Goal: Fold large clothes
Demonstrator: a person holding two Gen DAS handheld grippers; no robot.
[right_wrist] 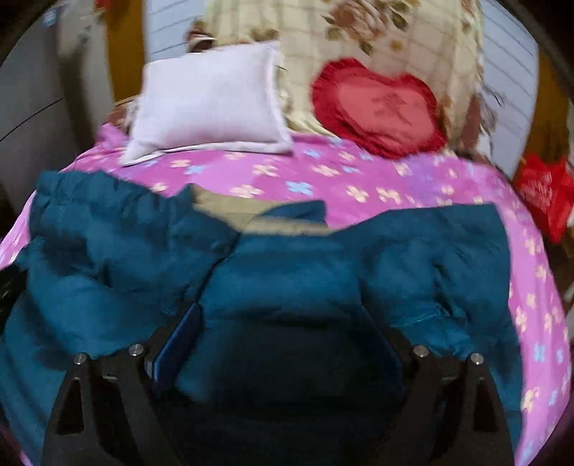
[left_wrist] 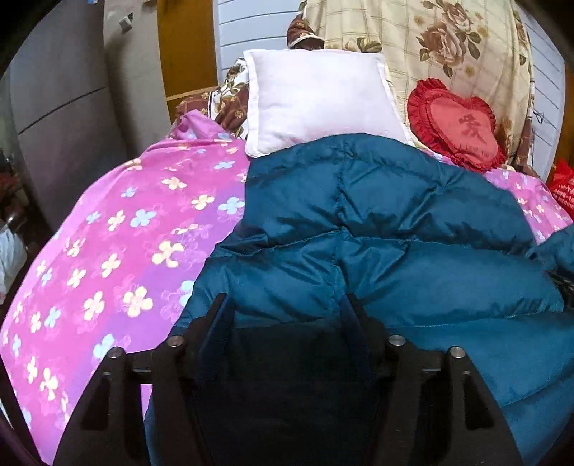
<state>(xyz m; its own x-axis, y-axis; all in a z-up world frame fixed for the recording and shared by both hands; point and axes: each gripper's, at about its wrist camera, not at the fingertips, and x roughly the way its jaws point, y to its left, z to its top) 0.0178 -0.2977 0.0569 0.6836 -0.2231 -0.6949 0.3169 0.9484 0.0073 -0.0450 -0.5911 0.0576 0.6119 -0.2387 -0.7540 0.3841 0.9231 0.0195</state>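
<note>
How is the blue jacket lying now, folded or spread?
Partly folded: the jacket lies bunched on the pink sheet, beige lining exposed.

A bedroom in a private home. A bed is covered by a pink sheet [left_wrist: 118, 251] printed with small yellow and blue flowers. At its head lie a white pillow [left_wrist: 315, 100] and a red heart-shaped cushion [left_wrist: 455, 125] with a ruffled edge, both resting against a cream quilt [left_wrist: 430, 39] patterned with brown roses. Behind the bed are a pale panelled wall [left_wrist: 247, 21] and an orange-brown wooden door [left_wrist: 186, 46]; a grey cabinet [left_wrist: 61, 118] stands to the left. A red bag [right_wrist: 541, 193] sits at the right edge of the bed.
</note>
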